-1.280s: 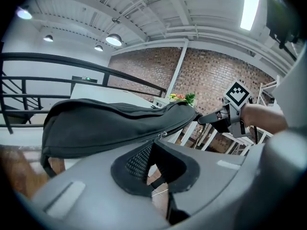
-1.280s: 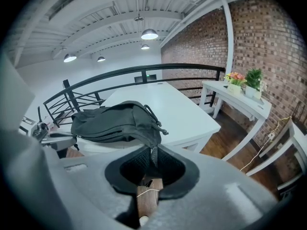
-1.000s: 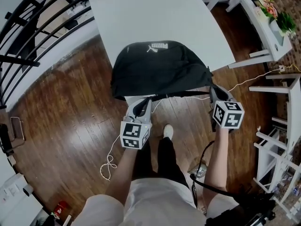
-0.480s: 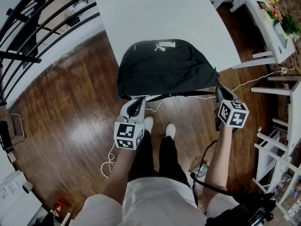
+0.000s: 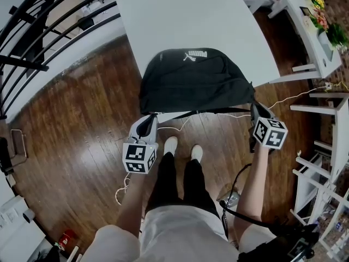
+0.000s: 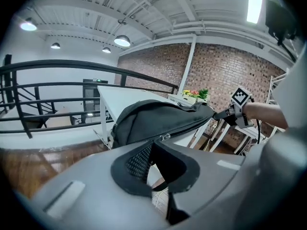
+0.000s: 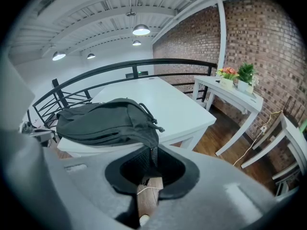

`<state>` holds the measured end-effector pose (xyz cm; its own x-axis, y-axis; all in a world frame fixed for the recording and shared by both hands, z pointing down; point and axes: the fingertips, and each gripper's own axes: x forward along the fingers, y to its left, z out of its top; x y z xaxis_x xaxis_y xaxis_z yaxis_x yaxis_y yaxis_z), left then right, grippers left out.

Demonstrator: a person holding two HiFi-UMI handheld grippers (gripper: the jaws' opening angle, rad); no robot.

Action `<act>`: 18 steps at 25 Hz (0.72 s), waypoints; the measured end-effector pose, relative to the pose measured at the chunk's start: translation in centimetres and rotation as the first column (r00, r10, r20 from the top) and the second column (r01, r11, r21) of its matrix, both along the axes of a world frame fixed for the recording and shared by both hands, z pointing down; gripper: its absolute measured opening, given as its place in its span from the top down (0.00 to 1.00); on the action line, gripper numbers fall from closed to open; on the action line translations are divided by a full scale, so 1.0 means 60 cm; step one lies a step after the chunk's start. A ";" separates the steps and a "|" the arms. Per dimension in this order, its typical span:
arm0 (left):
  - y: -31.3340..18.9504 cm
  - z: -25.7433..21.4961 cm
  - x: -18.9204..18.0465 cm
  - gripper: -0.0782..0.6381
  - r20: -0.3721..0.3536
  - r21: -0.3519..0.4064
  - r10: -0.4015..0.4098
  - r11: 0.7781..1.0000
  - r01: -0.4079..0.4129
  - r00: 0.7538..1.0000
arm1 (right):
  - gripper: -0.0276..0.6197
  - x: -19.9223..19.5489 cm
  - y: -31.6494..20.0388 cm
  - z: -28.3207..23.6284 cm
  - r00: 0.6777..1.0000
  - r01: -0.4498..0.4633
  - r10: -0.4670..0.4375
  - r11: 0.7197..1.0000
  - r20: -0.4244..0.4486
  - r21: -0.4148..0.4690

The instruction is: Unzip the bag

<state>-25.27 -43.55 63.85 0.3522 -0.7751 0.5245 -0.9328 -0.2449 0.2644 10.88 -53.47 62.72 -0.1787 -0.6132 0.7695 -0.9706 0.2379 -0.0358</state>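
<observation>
A black bag (image 5: 196,81) with a white logo lies on the near edge of the white table (image 5: 180,15). My left gripper (image 5: 146,125) is at the bag's left front corner. In the left gripper view its jaws (image 6: 156,150) are shut, with the metal zipper pull (image 6: 165,137) right at their tips, and the zip line runs away along the bag (image 6: 158,119) towards the right gripper. My right gripper (image 5: 255,113) is at the bag's right end, shut (image 7: 151,162) on a black strap (image 7: 152,153) that hangs from the bag (image 7: 105,121).
A black railing (image 5: 32,37) runs along the left over the wood floor. A white side table with plants (image 5: 322,26) stands at the right, white frames (image 5: 322,173) below it. A white cable (image 5: 125,190) lies by the person's feet (image 5: 182,146).
My left gripper has moved left along the bag's front edge, from near the middle to its left corner. The right gripper has stayed at the bag's right end.
</observation>
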 end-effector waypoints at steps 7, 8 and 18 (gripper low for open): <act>0.001 -0.001 -0.048 0.85 0.038 0.004 -0.034 0.999 0.034 0.999 | 0.91 0.005 -0.001 0.005 1.000 -0.012 0.012 1.000 -0.013 0.008; 0.002 -0.001 -0.060 0.86 0.042 0.004 -0.048 0.999 0.048 0.998 | 0.91 0.005 -0.001 0.005 1.000 -0.014 0.014 1.000 -0.017 0.009; 0.001 -0.007 -0.076 0.83 0.016 -0.003 -0.039 0.999 0.039 0.999 | 0.89 0.010 0.002 0.022 0.993 -0.055 0.062 0.996 -0.099 0.074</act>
